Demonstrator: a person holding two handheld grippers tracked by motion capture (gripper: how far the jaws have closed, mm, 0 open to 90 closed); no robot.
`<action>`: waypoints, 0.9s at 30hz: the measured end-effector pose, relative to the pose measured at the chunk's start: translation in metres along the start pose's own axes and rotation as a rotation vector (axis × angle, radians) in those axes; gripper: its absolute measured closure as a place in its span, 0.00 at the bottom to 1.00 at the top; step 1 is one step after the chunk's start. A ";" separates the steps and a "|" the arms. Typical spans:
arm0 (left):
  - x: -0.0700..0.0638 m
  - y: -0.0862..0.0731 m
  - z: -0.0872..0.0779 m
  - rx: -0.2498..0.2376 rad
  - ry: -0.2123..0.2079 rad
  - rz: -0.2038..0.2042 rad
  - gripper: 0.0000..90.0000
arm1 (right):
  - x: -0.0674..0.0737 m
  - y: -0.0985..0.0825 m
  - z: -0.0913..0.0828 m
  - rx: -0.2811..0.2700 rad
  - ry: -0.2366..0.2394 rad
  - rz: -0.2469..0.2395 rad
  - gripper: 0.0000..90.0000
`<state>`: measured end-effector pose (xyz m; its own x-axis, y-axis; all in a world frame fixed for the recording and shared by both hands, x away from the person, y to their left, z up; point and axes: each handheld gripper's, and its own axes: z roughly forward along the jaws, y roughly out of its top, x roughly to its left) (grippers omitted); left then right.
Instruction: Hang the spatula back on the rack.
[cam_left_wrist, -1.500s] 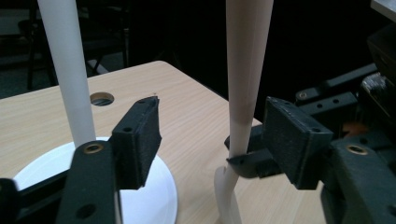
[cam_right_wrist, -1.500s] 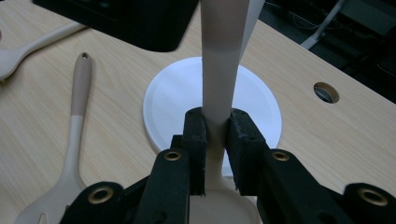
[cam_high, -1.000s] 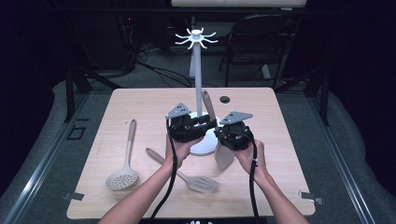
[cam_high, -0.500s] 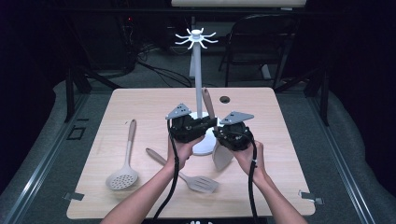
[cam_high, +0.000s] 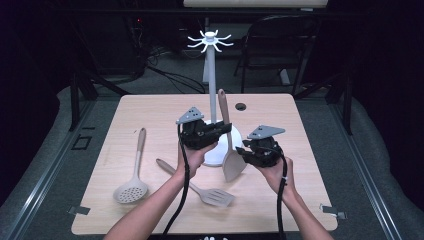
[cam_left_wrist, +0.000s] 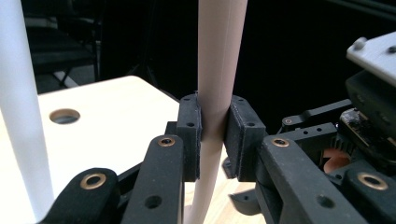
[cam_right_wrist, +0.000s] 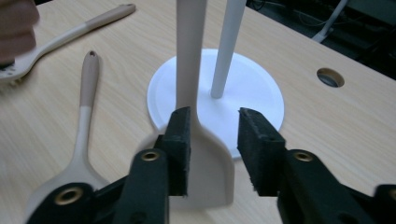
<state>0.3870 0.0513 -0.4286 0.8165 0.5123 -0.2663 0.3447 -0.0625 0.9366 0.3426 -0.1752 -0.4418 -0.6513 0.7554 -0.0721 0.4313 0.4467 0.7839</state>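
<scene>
Left claw (cam_high: 220, 131) is clamped on the spatula (cam_high: 231, 150) handle, long axis upright, blade down by the rack base (cam_high: 218, 156) (rack pole just left). Right claw (cam_high: 244, 152), jaws just been opening, stands apart w/ the blade betw. them, not pressing. Left hand carries it up.

Light falls from overhead onto the pale wooden table (cam_high: 150, 115), which is evenly bright, while the room beyond it sinks into near-black. Shadows under the utensils are soft and short. The high view is slightly grainy and soft, with no glare. In the left gripper view the near jaws are sharp and the white pole (cam_left_wrist: 18, 116) at left is blurred. In the right gripper view the table edges and the near jaws look soft.
</scene>
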 end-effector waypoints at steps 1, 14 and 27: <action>0.000 0.002 -0.001 0.000 0.002 0.015 0.86 | -0.002 -0.003 -0.002 0.005 0.005 -0.005 0.67; 0.009 0.018 -0.007 0.020 0.015 0.060 0.86 | -0.017 -0.039 -0.007 0.091 0.035 0.041 0.29; 0.013 0.042 -0.008 0.030 0.007 0.099 0.86 | -0.023 -0.051 -0.005 0.136 0.029 0.060 0.00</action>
<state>0.4078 0.0624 -0.3912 0.8442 0.5080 -0.1713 0.2763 -0.1384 0.9511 0.3328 -0.2175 -0.4767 -0.6385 0.7696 -0.0085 0.5494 0.4635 0.6952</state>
